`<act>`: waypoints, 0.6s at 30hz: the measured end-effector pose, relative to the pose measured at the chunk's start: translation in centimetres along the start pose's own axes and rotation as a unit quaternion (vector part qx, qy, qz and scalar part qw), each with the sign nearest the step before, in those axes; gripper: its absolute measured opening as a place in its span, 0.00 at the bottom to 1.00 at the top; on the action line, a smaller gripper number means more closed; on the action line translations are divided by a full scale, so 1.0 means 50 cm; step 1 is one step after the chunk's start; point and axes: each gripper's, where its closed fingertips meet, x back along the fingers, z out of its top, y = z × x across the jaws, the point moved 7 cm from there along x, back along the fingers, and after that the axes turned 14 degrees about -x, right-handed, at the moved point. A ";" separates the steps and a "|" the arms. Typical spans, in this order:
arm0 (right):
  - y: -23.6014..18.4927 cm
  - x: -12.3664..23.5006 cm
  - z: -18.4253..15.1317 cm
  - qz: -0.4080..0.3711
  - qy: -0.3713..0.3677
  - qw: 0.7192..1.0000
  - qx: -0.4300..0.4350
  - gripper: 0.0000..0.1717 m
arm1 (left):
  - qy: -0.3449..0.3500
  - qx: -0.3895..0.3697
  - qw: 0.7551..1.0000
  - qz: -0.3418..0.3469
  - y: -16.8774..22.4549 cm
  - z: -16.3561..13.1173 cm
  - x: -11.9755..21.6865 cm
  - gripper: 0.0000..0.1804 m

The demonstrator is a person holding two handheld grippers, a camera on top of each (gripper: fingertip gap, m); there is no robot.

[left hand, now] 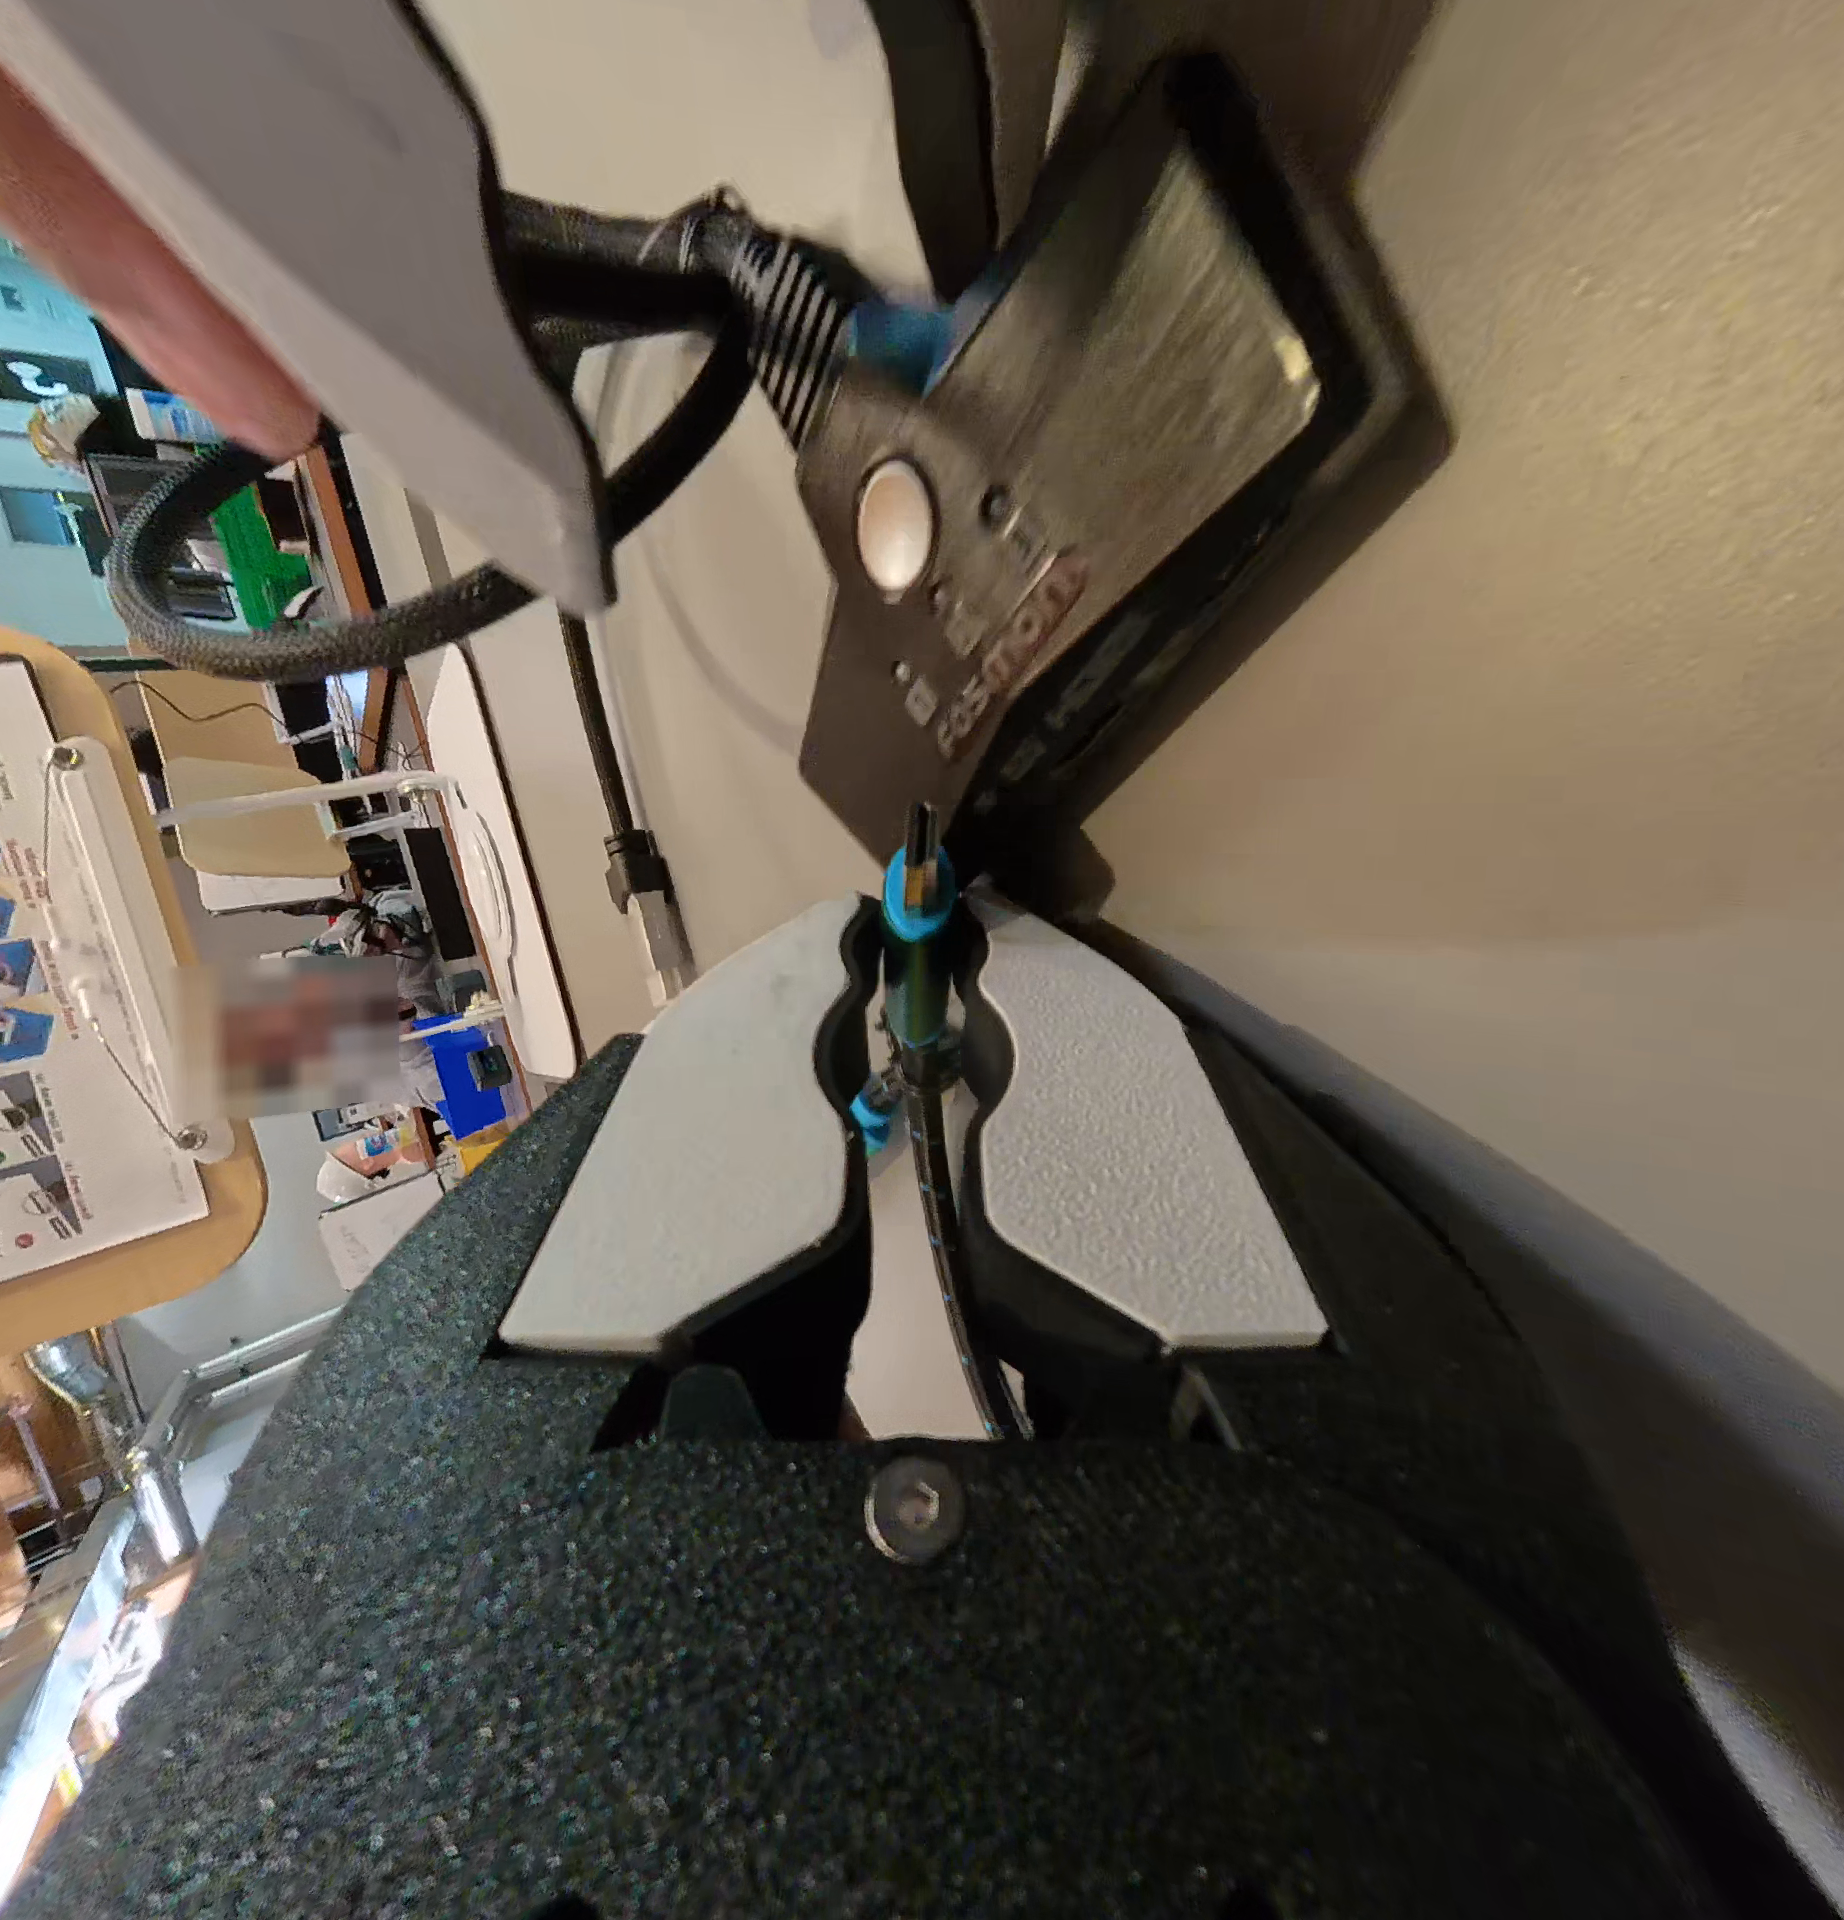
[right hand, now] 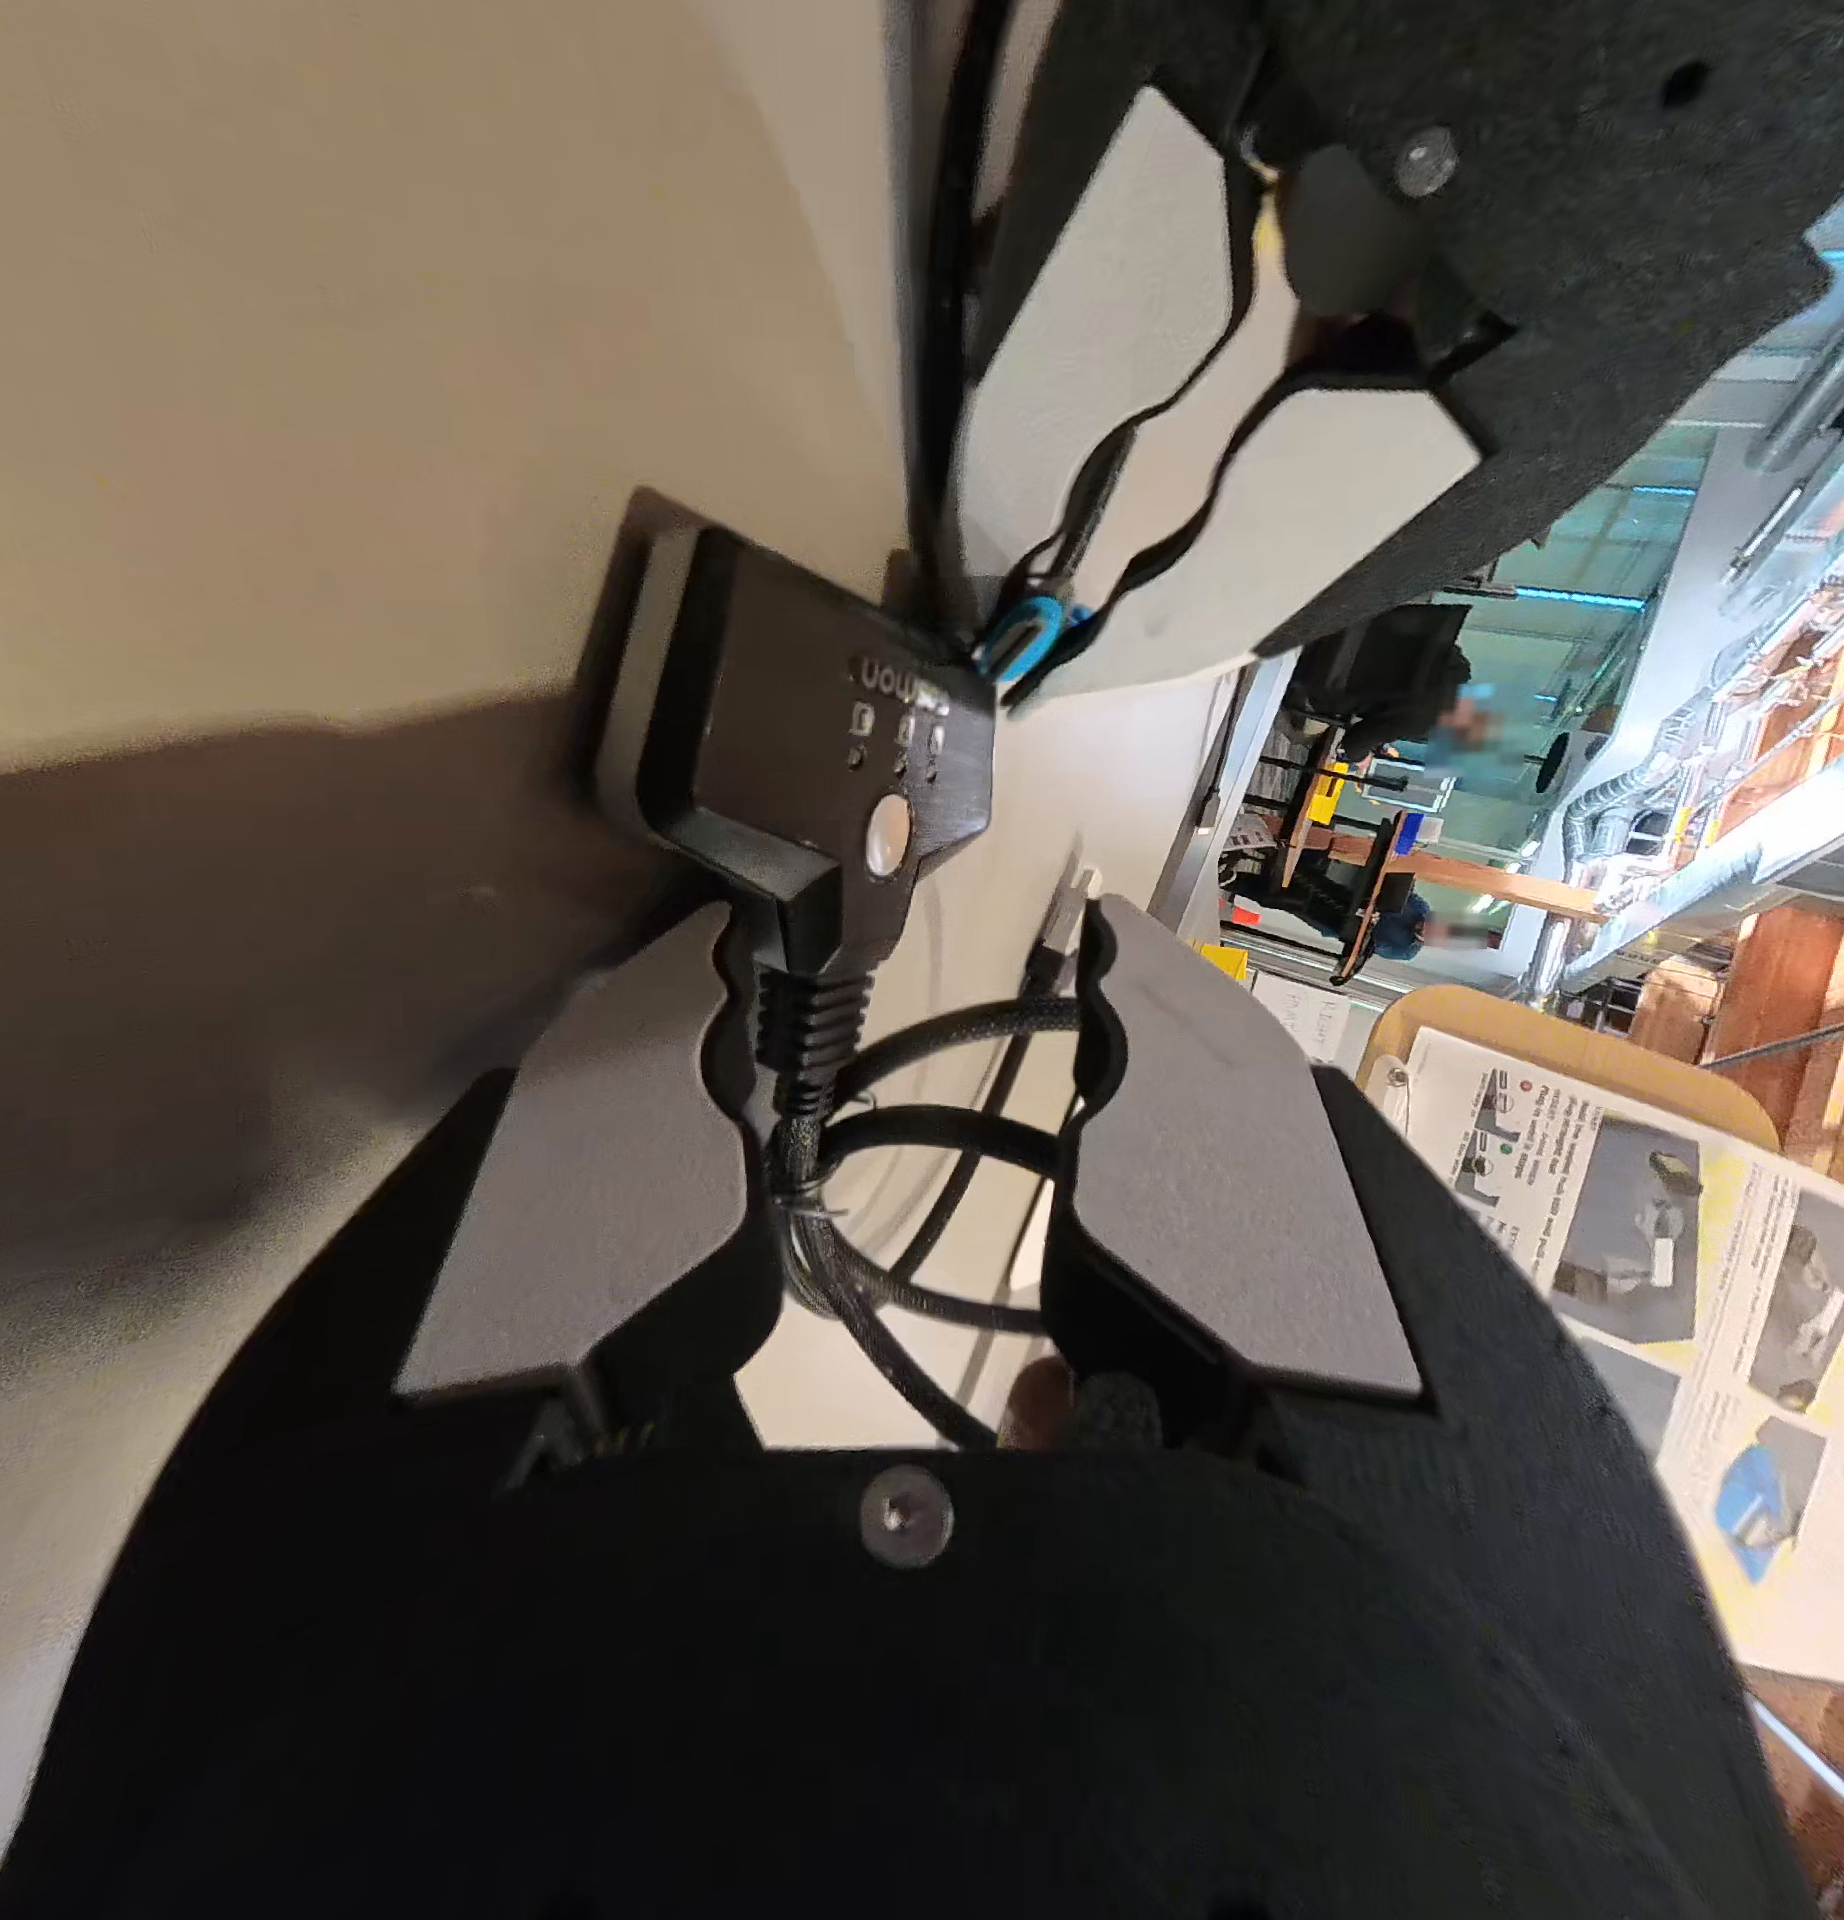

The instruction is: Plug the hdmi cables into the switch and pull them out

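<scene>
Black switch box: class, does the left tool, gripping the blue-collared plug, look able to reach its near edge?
Probably yes: the blue-collared plug in the left tool points at the switch box, nothing between.

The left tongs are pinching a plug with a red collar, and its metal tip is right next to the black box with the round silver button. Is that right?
Almost. The collar is blue, not red. The left wrist view shows the left tongs pinching the plug, whose metal tip is right beside the edge of the black box with the round silver button.
</scene>
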 end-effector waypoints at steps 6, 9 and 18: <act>0.011 -0.009 -0.006 -0.003 0.023 0.995 -0.096 0.39 | -0.018 -0.029 0.999 0.015 -0.001 0.008 0.002 0.10; 0.010 -0.008 -0.007 -0.006 0.034 0.993 -0.115 0.36 | -0.013 -0.026 0.999 0.021 -0.002 0.006 0.003 0.12; 0.010 0.006 0.011 -0.052 0.104 0.983 -0.145 0.26 | 0.010 -0.009 1.000 0.021 0.003 -0.004 0.000 0.07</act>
